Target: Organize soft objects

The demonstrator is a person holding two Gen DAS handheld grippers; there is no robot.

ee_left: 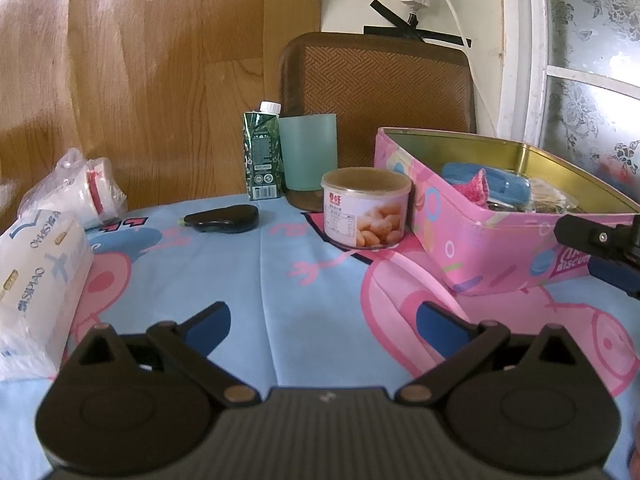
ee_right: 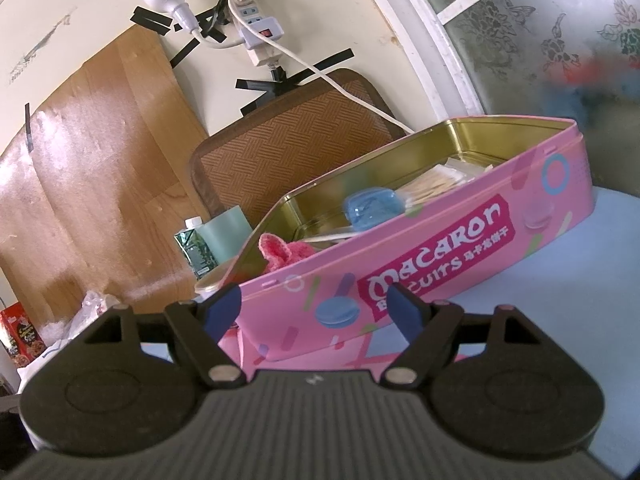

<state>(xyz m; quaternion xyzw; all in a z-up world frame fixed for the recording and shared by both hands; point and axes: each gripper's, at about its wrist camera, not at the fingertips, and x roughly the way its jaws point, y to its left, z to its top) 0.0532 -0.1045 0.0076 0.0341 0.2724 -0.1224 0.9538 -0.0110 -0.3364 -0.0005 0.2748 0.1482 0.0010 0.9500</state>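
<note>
On the cartoon-print cloth (ee_left: 280, 280), the left gripper (ee_left: 323, 322) hangs with jaws wide and nothing between them, while the right gripper (ee_right: 316, 308), jaws equally wide and empty, faces the pink biscuit tin (ee_right: 440, 280). The pink knitted piece (ee_right: 280, 250) already lies in the tin at eleven o'clock from the right gripper, and the tissue pack (ee_left: 36, 280) waits at nine o'clock from the left. I judge that a reach for the pack could crush it or clip the snack can (ee_left: 366, 212).
</note>
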